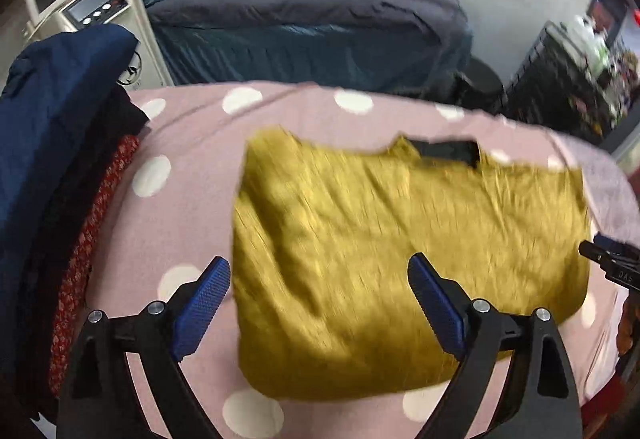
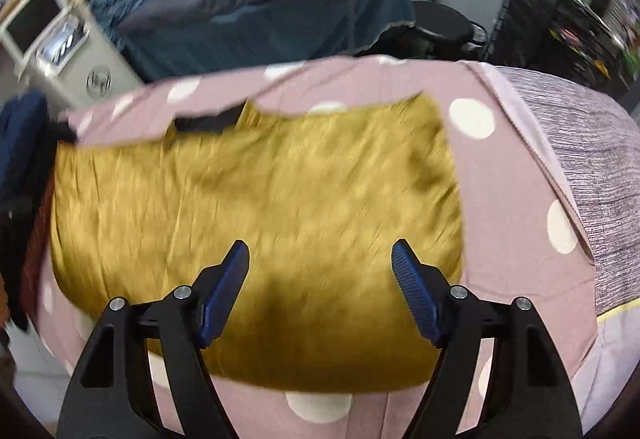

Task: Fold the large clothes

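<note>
A mustard-yellow garment (image 1: 400, 239) lies folded into a rough rectangle on a pink bedsheet with white dots (image 1: 184, 143). A black collar patch (image 1: 444, 151) shows at its far edge. My left gripper (image 1: 320, 279) is open and empty, hovering over the garment's near left part. My right gripper (image 2: 320, 259) is open and empty above the garment's (image 2: 260, 207) near edge. The tip of the right gripper shows at the right edge of the left wrist view (image 1: 608, 255).
A pile of dark blue and red patterned clothes (image 1: 60, 159) lies at the left of the bed. Beyond stands another bed with dark covers (image 1: 304, 19), a white cabinet (image 1: 92, 7), a black stool (image 2: 440, 27) and a black shelf (image 2: 560, 19).
</note>
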`<state>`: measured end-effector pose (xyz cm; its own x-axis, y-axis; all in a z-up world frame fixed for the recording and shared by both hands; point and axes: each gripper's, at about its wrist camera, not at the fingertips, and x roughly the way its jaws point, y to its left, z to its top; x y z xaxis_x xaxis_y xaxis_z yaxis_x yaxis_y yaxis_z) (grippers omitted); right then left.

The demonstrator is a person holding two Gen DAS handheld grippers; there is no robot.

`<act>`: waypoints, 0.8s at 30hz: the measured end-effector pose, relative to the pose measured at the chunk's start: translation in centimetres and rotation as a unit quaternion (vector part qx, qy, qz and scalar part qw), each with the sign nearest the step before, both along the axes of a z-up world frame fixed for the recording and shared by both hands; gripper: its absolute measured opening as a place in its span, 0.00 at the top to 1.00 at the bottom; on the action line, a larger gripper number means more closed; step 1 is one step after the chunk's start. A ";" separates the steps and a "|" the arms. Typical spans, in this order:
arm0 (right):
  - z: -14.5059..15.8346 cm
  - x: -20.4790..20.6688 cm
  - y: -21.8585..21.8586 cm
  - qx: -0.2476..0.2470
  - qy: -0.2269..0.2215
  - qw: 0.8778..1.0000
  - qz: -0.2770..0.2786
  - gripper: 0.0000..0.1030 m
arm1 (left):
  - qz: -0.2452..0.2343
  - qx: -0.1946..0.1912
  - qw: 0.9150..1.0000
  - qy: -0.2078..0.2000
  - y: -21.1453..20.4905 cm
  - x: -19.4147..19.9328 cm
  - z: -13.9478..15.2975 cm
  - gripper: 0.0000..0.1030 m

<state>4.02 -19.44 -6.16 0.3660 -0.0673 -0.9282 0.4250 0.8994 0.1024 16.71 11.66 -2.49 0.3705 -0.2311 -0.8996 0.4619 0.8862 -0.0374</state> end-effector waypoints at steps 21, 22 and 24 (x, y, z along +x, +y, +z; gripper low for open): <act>-9.0 8.5 -3.0 0.022 0.097 0.995 0.003 0.12 | -0.009 0.114 0.988 0.105 -6.5 7.8 -12.2 0.05; -9.3 8.7 -3.1 0.021 0.100 0.995 0.000 0.11 | -0.014 0.119 0.987 0.104 -6.8 7.9 -12.5 0.05; -10.0 9.1 -3.1 0.018 0.106 0.994 -0.003 0.07 | -0.019 0.123 0.987 0.100 -7.1 7.8 -13.1 0.05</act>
